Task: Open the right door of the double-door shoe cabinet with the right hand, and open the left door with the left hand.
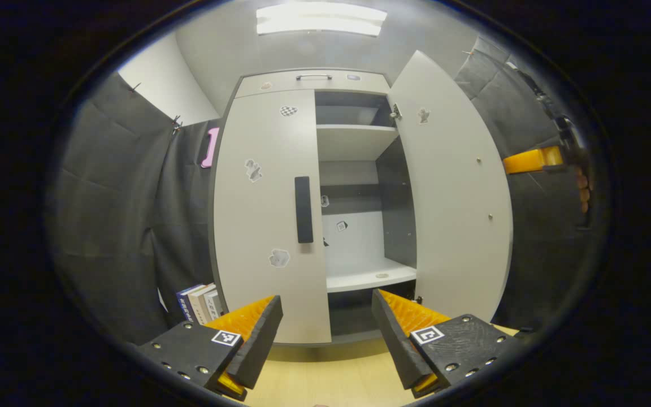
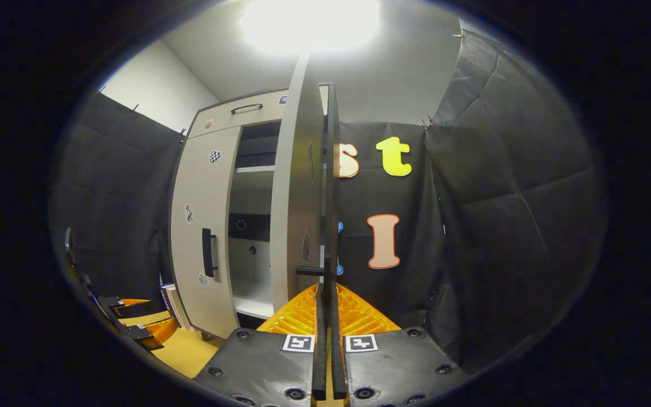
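In the left gripper view I see the shoe cabinet (image 1: 314, 85) at centre: right door (image 1: 450, 186) swung open, left door (image 1: 269, 215) closed, its handle (image 1: 303, 209) untouched. My left gripper (image 1: 327, 328) hangs wide apart, empty. My right gripper (image 2: 325, 316) looks clamped on the right door's handle (image 2: 331, 186), seen edge-on.

books (image 1: 200, 302) upright by black cloth wall (image 1: 116, 226) | ceiling light (image 1: 321, 19) on | wooden floor (image 1: 325, 376)

Right door (image 1: 450, 186) stands swung out, leaving the shelves (image 1: 356, 135) open; the shut left door (image 1: 272, 215) blocks its half.
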Demonstrator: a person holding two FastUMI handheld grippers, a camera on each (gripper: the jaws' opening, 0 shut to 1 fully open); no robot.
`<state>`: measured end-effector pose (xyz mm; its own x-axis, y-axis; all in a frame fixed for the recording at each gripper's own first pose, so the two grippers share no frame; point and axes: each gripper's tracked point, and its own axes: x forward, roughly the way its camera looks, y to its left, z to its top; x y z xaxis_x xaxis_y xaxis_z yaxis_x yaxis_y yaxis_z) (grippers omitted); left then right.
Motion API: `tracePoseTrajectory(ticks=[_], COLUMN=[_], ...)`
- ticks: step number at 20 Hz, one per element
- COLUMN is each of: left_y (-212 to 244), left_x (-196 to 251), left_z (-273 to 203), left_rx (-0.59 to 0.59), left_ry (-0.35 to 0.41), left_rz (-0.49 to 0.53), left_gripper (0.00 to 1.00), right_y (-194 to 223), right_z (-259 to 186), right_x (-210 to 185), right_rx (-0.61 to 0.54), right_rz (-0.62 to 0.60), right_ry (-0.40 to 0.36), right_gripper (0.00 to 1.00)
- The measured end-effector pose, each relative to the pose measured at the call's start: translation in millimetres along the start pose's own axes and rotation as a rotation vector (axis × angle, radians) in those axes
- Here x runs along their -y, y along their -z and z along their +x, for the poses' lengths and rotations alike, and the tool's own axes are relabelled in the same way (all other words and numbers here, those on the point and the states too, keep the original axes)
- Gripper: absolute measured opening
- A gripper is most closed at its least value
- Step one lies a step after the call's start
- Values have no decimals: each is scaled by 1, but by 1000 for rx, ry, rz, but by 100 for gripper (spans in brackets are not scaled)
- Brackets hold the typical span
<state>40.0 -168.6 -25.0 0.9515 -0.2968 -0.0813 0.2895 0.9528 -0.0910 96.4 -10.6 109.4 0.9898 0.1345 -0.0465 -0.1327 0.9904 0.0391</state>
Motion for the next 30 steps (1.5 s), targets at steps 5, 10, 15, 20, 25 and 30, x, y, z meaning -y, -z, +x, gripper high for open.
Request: tracePoseTrajectory(ticks=[5,10,15,20,25,30], left_y=[-14,-36,-66,-77,-76,-79], left_x=[-13,-31,-44,-48,-55,-61], left_z=[45,95,140,181,213,227], left_rx=[-12,3,38,23,2,5], left_ry=[-14,-19,-23,-1,-4,-40], left_rz=[-16,-2,3,4,0,-6], left_gripper=[93,94,94,94,94,73], right_y=[15,42,76,92,113,123], right_z=[-26,-45,-54,-53,-51,-49], right_x=[15,53,79,86,87,88], right_rx=[-1,-27,-115,-153,-207,-245], right_rz=[17,39,69,61,58,56], right_ry=[14,136,215,245,230,223], right_gripper=[34,100,100,96,99,99])
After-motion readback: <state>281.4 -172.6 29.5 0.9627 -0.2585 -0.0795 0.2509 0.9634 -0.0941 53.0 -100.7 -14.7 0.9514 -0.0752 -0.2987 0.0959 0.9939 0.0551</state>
